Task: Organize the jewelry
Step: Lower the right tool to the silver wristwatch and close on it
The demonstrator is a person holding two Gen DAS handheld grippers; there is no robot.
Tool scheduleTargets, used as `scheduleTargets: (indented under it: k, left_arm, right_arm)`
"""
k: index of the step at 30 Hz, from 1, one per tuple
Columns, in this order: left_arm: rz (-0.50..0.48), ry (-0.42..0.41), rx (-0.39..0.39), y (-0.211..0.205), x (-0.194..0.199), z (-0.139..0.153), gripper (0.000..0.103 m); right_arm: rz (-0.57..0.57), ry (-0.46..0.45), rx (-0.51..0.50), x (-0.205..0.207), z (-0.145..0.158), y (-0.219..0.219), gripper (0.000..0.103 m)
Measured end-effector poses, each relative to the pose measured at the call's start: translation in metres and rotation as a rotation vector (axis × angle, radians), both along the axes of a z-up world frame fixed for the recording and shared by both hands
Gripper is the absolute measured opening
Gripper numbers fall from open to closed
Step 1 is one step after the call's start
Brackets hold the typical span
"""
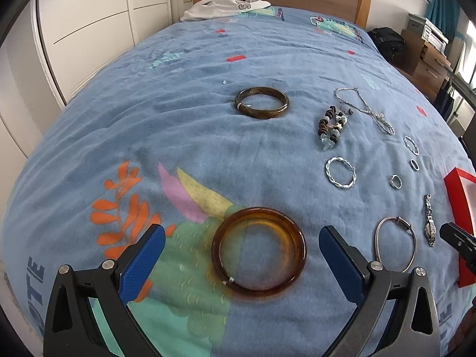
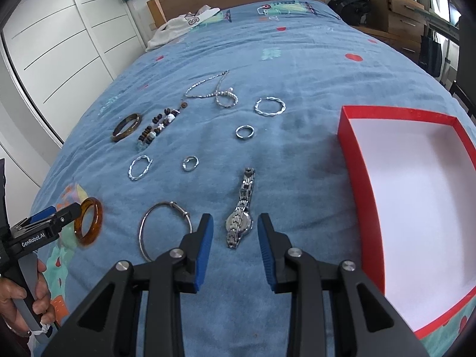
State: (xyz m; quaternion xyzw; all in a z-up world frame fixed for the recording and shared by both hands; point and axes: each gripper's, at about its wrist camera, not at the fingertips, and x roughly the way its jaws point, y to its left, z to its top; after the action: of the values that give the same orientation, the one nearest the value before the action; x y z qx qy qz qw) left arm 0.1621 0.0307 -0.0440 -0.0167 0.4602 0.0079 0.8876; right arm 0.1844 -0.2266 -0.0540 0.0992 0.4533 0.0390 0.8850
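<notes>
left hand-held gripper (image 1: pixel 241 263) spread wide, holding nothing, straddling amber bangle (image 1: pixel 258 251) near bed's (image 1: pixel 178 125) near edge, apparently for pickup. right hand-held gripper (image 2: pixel 235 239) part open, empty, flanking watch (image 2: pixel 241 211) beside red box (image 2: pixel 354 160).

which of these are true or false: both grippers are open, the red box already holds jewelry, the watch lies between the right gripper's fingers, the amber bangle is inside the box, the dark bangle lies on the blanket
1. Both grippers are open. True: the left gripper and right gripper hold nothing.
2. The red box holds jewelry. False: its white inside shows nothing.
3. The watch lies between the right gripper's fingers. True.
4. The amber bangle is inside the box. False: it lies on the blanket between the left gripper's fingers.
5. The dark bangle lies on the blanket. True.
</notes>
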Motion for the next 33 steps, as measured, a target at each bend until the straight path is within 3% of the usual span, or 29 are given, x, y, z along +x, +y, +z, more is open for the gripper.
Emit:
scheduleTargets:
  k: [20,33]
  left_arm:
    - [-0.045,0.01,-0.018,-0.02,0.033,-0.008,0.101]
    - [-0.149,0.029,-0.036,-0.066,0.065,-0.018,0.098]
  right_arm:
    - [0.015,0.053,-0.013,0.019,-0.021,0.0,0.03]
    - [0.038,0.064,-0.031,0.025,-0.026,-0.001,0.024]
